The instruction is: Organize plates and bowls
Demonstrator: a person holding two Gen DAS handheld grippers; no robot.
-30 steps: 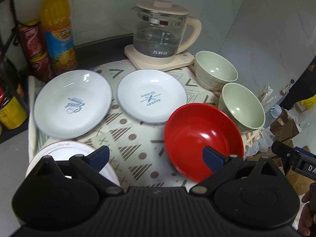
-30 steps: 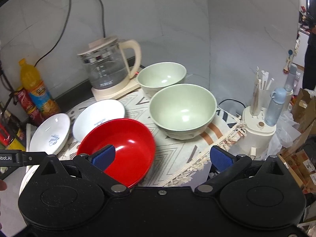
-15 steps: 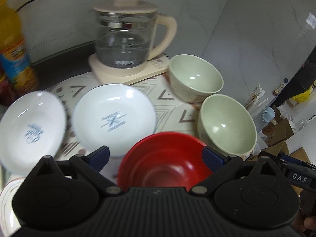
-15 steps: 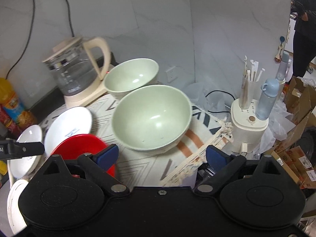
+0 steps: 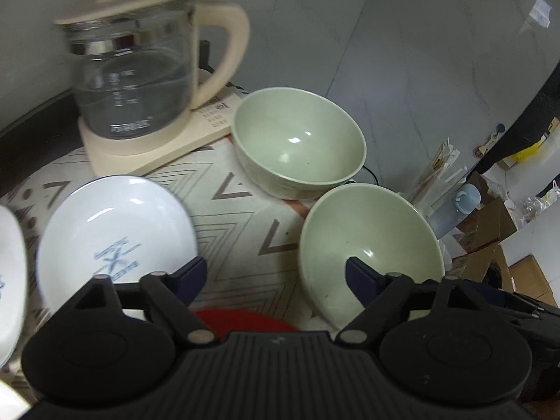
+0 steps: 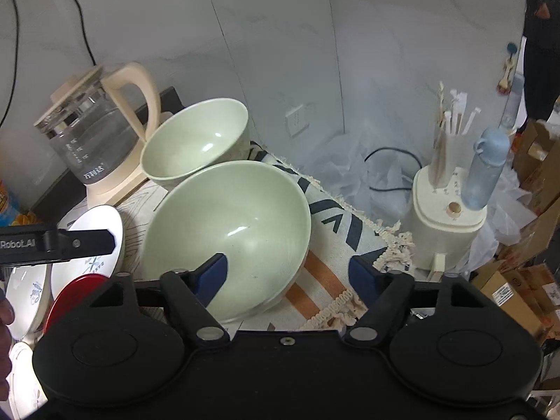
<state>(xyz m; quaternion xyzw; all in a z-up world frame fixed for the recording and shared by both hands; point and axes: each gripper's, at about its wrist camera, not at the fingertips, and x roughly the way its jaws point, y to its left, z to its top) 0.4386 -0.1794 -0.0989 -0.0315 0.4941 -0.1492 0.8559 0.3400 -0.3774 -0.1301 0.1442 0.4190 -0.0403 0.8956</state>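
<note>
Red is all you get of the red bowl (image 5: 245, 320), a sliver low in the left view behind your left gripper (image 5: 276, 274), and blur smears the kettle (image 5: 133, 70) at upper left and the white plate (image 5: 115, 241) at lower left. Your left gripper hangs released over the patterned cloth (image 5: 238, 217), while your right gripper (image 6: 288, 273), also spread and empty, has its left finger over the near green bowl (image 6: 227, 234). Behind it a second green bowl (image 6: 196, 140) sits beside the kettle against the marble wall (image 6: 280, 35).
</note>
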